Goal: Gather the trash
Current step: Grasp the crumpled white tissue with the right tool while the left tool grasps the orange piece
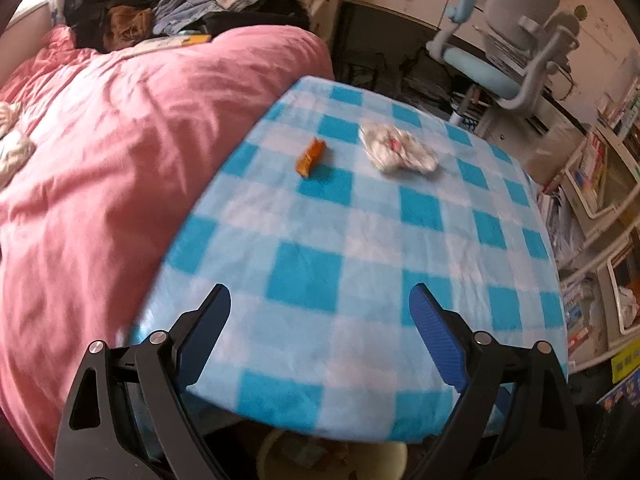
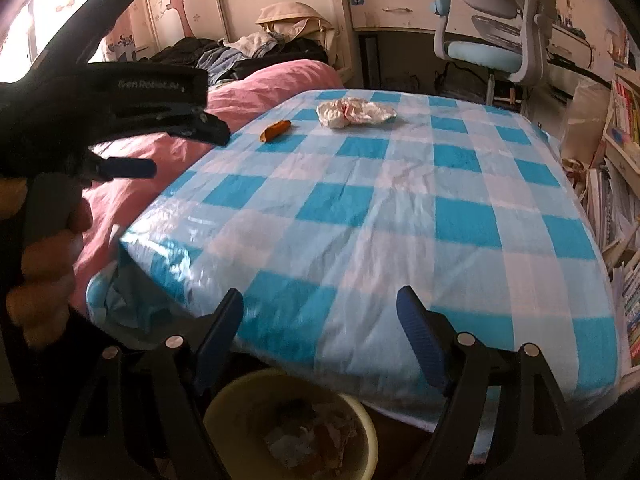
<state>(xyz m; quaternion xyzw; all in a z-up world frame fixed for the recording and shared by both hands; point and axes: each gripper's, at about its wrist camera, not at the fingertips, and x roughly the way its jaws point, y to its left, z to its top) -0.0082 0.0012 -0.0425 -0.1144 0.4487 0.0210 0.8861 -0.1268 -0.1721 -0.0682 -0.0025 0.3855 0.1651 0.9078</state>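
Observation:
An orange wrapper (image 1: 310,156) and a crumpled white wrapper (image 1: 397,149) lie at the far end of the blue-checked table (image 1: 360,248). Both show in the right wrist view too, the orange wrapper (image 2: 275,130) and the white wrapper (image 2: 354,112). My left gripper (image 1: 320,300) is open and empty over the table's near edge. My right gripper (image 2: 320,304) is open and empty at the near edge, above a yellow bin (image 2: 224,404) that holds several pieces of trash. The left gripper's body (image 2: 120,112) shows at the left of the right wrist view.
A pink-covered bed (image 1: 100,168) with piled clothes (image 1: 180,8) runs along the table's left side. A blue and grey desk chair (image 1: 500,56) and a desk (image 2: 400,8) stand beyond the table. Shelves of books (image 1: 592,208) line the right.

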